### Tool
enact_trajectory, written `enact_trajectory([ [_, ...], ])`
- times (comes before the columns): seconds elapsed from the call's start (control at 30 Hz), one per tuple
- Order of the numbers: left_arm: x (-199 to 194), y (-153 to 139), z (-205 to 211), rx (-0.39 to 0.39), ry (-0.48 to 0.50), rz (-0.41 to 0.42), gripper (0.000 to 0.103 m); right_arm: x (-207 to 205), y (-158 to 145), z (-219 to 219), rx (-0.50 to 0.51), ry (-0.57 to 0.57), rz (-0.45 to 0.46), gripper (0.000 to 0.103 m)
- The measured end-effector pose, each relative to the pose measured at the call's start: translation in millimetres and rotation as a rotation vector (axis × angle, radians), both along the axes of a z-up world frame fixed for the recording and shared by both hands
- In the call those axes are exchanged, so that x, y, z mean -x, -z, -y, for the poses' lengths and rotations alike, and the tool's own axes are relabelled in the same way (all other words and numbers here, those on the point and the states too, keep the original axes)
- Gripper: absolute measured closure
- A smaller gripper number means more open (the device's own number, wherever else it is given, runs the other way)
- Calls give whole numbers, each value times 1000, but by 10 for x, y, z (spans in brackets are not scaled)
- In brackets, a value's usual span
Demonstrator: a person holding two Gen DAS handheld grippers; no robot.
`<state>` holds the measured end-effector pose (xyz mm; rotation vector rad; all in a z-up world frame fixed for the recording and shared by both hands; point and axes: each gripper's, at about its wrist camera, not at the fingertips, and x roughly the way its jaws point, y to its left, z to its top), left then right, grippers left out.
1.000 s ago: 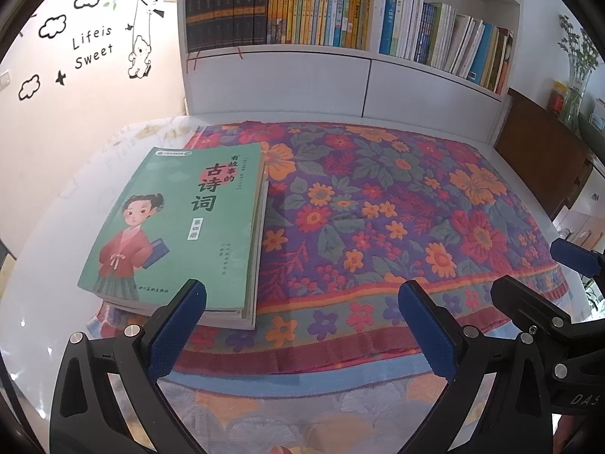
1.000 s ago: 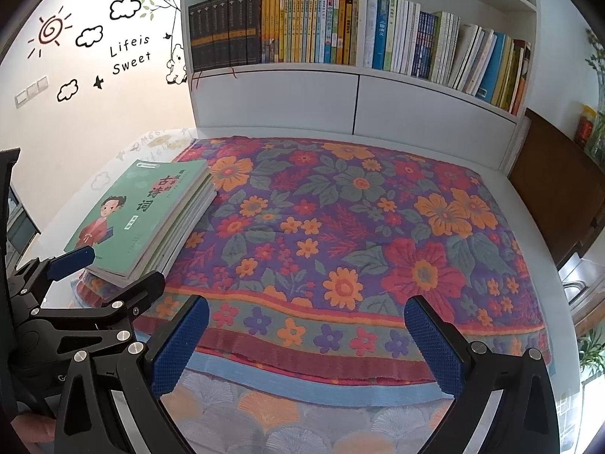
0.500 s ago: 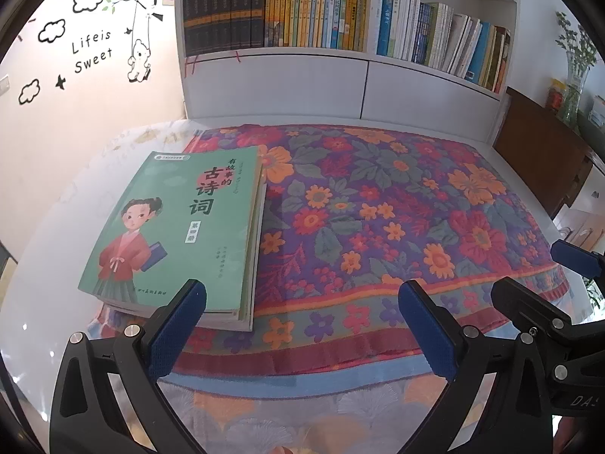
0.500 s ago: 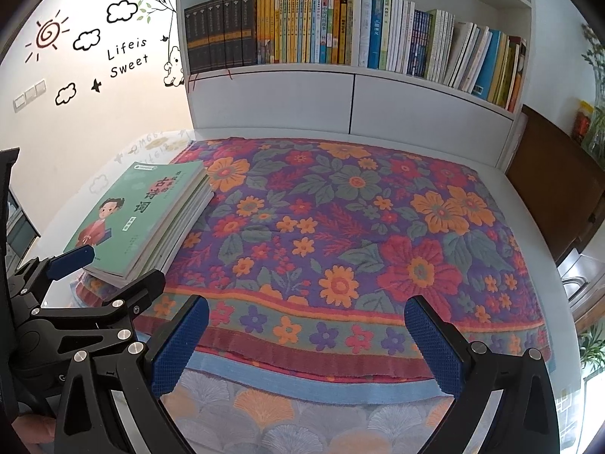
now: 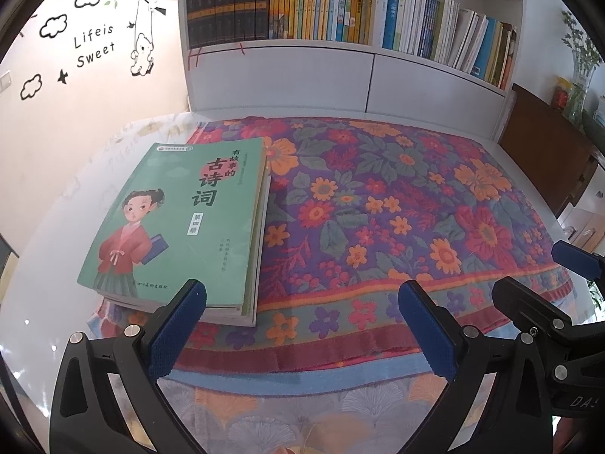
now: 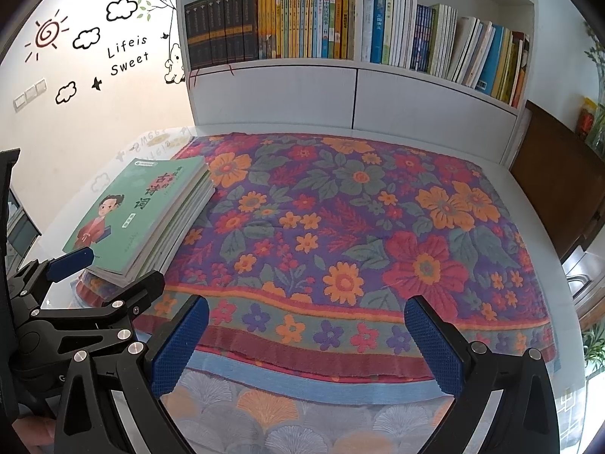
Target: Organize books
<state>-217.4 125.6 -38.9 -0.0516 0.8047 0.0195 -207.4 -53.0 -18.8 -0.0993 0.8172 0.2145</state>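
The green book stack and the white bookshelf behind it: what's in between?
Only flowered cloth and bare white tabletop separate the book stack from the bookshelf, seen in the right wrist view.

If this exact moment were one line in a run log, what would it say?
left gripper: open, empty | right gripper: open, empty | stack of books: left end of floral cloth, green book on top, untouched

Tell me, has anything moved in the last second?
Hardly anything. Both views rose slightly, so the shelf sits a little lower in them; the left gripper and right gripper shifted a touch. Both stayed open and empty. The books stayed stacked on the cloth.
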Motion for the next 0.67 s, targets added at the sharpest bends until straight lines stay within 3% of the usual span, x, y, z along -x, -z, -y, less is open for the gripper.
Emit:
enact_trajectory([
  [0.67,-61,50,92,-74,-22,8,1,-89,137,44,-8,0,-29,0],
])
